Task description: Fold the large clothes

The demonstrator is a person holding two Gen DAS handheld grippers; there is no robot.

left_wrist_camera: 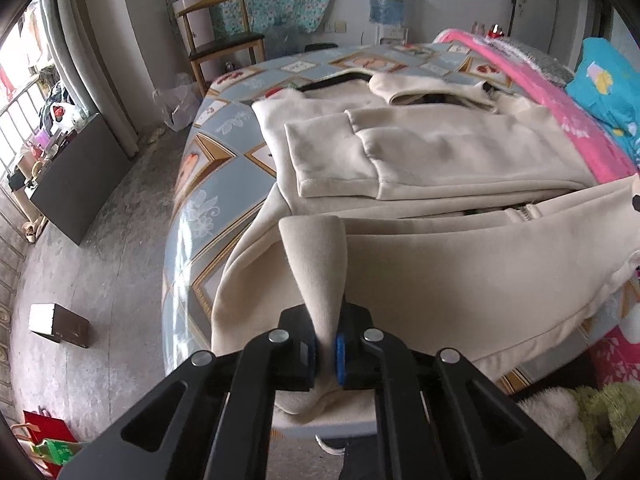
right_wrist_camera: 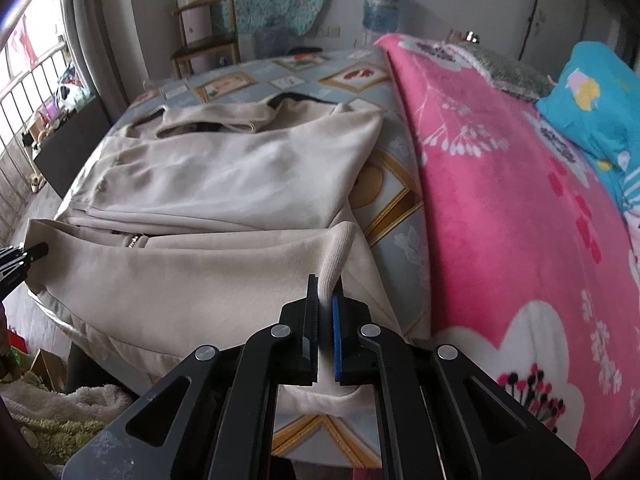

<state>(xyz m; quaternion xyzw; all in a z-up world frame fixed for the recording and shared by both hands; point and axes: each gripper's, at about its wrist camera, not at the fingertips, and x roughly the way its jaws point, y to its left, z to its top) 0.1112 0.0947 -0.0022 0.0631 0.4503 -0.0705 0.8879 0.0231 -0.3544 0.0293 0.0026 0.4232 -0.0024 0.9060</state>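
A large cream zip jacket (left_wrist_camera: pixel 432 152) lies on the bed, sleeves folded across its body. It also shows in the right wrist view (right_wrist_camera: pixel 224 176). My left gripper (left_wrist_camera: pixel 325 354) is shut on the jacket's bottom hem at its left corner and lifts it off the bed. My right gripper (right_wrist_camera: pixel 325 332) is shut on the ribbed hem (right_wrist_camera: pixel 338 256) at the right corner, also lifted. The lower part of the jacket is raised between both grippers. The left gripper's tip shows at the left edge of the right wrist view (right_wrist_camera: pixel 28 254).
The bed has a blue patterned sheet (left_wrist_camera: pixel 208 184). A pink blanket (right_wrist_camera: pixel 500 208) and a blue pillow (right_wrist_camera: pixel 596 92) lie on its right side. A wooden chair (left_wrist_camera: pixel 224 44) stands beyond the bed. A small box (left_wrist_camera: pixel 60 324) sits on the floor at left.
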